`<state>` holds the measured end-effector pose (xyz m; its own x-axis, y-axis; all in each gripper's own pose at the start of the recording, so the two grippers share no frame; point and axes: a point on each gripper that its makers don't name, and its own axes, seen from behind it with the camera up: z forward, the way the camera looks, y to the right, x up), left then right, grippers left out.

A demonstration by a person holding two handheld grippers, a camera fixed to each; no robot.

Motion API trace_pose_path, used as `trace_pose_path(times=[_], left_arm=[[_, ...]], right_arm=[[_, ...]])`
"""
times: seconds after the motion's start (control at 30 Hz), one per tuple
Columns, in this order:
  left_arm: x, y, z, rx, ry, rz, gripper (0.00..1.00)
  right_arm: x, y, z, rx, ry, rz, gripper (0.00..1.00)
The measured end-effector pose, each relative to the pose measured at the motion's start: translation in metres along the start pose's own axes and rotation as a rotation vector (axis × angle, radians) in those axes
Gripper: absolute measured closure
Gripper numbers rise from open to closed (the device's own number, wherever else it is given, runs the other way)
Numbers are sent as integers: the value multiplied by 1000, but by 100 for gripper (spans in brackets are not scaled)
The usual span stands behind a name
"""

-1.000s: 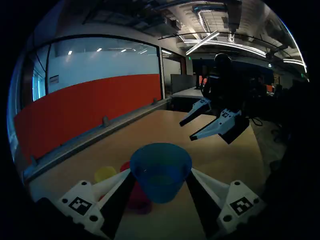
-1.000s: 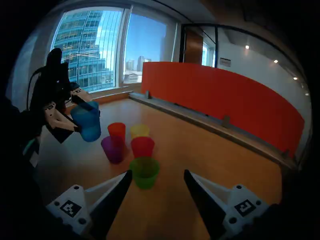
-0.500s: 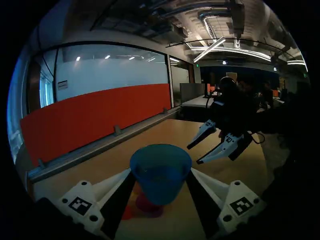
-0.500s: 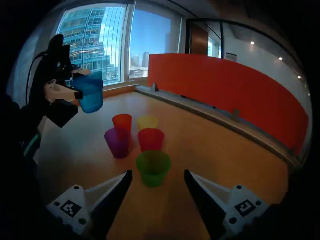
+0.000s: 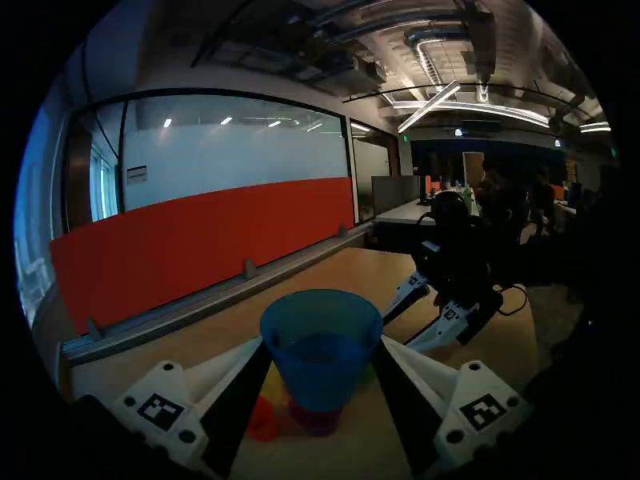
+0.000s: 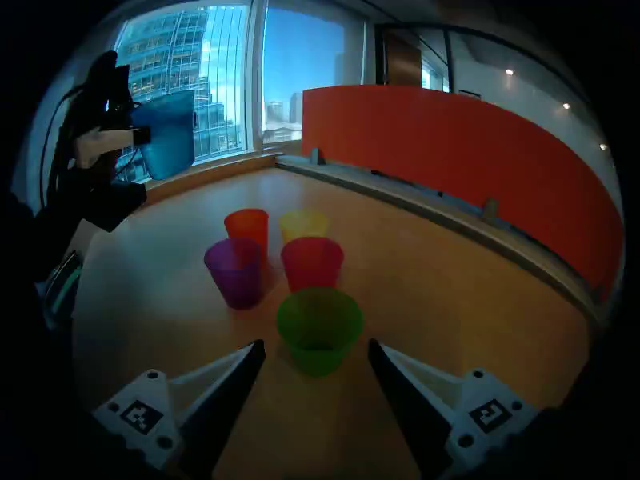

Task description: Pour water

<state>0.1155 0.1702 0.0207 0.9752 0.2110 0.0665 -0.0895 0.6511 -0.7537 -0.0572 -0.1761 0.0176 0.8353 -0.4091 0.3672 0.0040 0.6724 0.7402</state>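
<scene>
My left gripper (image 5: 320, 352) is shut on a blue cup (image 5: 322, 346) that holds water, raised above the wooden table (image 5: 336, 280). In the right gripper view that blue cup (image 6: 166, 132) hangs high at the far left, upright. A green cup (image 6: 319, 329) stands just ahead of my open right gripper (image 6: 316, 356), between its fingers but untouched. Behind it stand a red cup (image 6: 313, 262), a purple cup (image 6: 234, 272), an orange cup (image 6: 247, 230) and a yellow cup (image 6: 304, 224). The right gripper (image 5: 428, 316) appears open across the table in the left gripper view.
An orange partition (image 6: 472, 160) on a grey rail (image 6: 432, 210) runs along the table's far side. Large windows (image 6: 232, 76) stand behind the left gripper. A dark hand and cable (image 6: 88, 176) hold the left gripper. Desks (image 5: 400, 212) stand beyond the table.
The blue cup has risen higher above the table in the left gripper. The right gripper has moved closer to the green cup, which now lies between its fingers.
</scene>
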Motion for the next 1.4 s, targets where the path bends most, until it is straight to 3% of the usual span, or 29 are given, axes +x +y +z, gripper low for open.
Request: trace_pose_path(times=[0.9, 1.03, 1.17, 1.4], left_arm=[[11, -27, -20, 75, 9, -6, 17], [11, -29, -22, 81, 7, -2, 17], [11, -32, -23, 87, 7, -4, 17], [13, -36, -24, 99, 14, -9, 17]], right_arm=[[-9, 0, 46, 27, -79, 15, 0], [-11, 0, 50, 28, -87, 16, 0], [-11, 1, 52, 21, -86, 19, 8], [-6, 3, 50, 14, -64, 29, 9]])
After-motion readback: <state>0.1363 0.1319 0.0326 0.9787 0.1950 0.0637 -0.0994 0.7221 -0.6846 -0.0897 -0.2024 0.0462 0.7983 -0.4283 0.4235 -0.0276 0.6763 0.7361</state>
